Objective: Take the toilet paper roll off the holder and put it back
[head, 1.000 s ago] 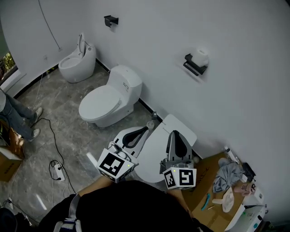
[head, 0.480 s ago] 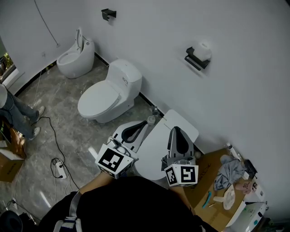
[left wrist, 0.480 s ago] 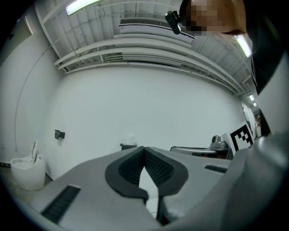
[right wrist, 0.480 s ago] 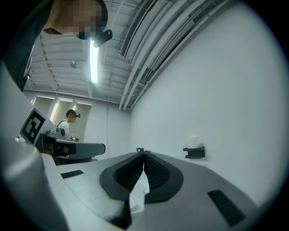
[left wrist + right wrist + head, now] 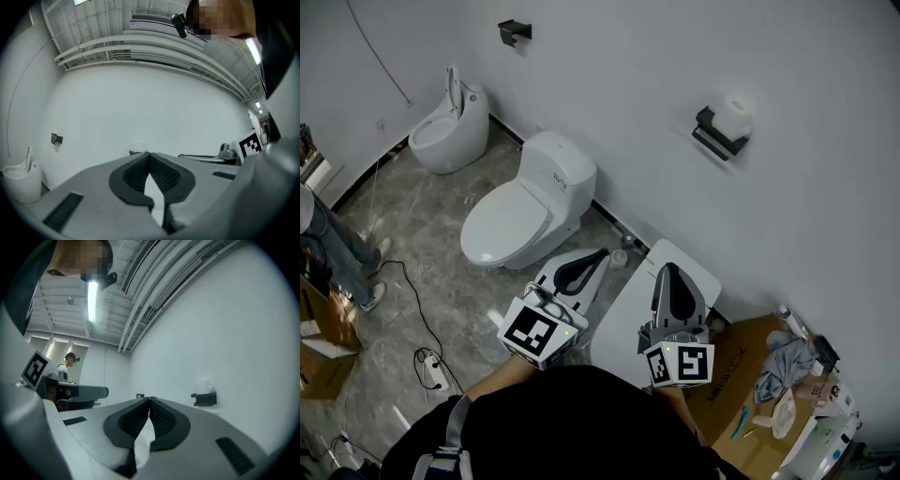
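Left gripper view is filled by the left gripper (image 5: 149, 153), whose ribbed pads are seen pressed tip to tip with nothing caught between them. The right gripper (image 5: 149, 399) is closed in the same way and holds nothing. Just past both sets of fingertips only bare white wall (image 5: 825, 216) is met. The toilet paper roll (image 5: 205, 386) is found ahead of the right fingertips, off to their right and a little above them, well apart from them. It is seated on the black holder (image 5: 205, 400), so the first step is judged not yet begun. Below and just ahead of the fingertips a closed toilet (image 5: 628, 314) is placed between the person and the wall, and a cardboard box (image 5: 745, 370) lies to the right of the right fingers. Several risks are judged from here. If the fingers were brought up to the roll while shut, it could be pushed off the holder and dropped onto the toilet or the floor. If it were clamped too hard, the soft paper could be crushed or unwound. The reach over the toilet could also be misjudged, so that the holder is struck.
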Motion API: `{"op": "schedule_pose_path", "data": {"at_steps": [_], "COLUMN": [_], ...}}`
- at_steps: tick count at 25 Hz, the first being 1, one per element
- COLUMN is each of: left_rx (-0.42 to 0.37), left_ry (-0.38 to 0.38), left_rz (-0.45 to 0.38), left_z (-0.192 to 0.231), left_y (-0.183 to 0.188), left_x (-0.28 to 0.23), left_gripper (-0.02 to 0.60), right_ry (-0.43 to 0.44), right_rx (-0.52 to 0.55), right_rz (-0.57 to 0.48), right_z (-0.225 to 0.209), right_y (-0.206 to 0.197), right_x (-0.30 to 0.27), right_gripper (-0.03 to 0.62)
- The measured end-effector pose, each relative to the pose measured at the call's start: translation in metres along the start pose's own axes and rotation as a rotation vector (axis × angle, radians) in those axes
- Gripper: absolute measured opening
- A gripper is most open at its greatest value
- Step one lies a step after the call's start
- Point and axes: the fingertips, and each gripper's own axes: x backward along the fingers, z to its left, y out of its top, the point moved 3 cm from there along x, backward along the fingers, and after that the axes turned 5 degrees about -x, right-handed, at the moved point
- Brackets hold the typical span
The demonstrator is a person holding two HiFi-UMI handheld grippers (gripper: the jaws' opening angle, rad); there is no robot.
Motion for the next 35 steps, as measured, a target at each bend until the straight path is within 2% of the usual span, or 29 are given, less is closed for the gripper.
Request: {"op": "schedule_pose_path", "data": {"at_steps": [8, 10, 18, 24, 35], "left_rx": [0.000, -0.021, -0.031, -0.013, 0.056], "left_ry": [-0.104, -0.135, -0.275, -0.339, -0.398], "left_rz": [0.019, 0.009, -0.007, -0.015, -0.010], "left_z": [0.074, 0.089, 0.131, 0.155, 0.169], "left_y": [0.003, 0.004, -0.002, -0.009, -0.023], "left_x": [-0.055, -0.071, -0.122, -0.141, -0.159], "left_gripper": [0.006, 0.006, 0.006, 0.006, 0.006], "right_ry": [-0.132, -0.166, -0.304, -0.362, -0.443], "right_rx": [0.000, 0.000, 0.013, 0.029, 0.059], "right_rz": [-0.029, -0.034, -0.048, -0.045, 0.010], "right_z": [-0.013, -0.018, -0.038, -0.038, -0.040], "right_y": [-0.006, -0.008, -0.016, -0.023, -0.029], "right_x": [-0.073, -0.088, -0.136, -0.159, -0.165], "right_gripper": [0.023, 0.023, 0.023, 0.023, 0.023]}}
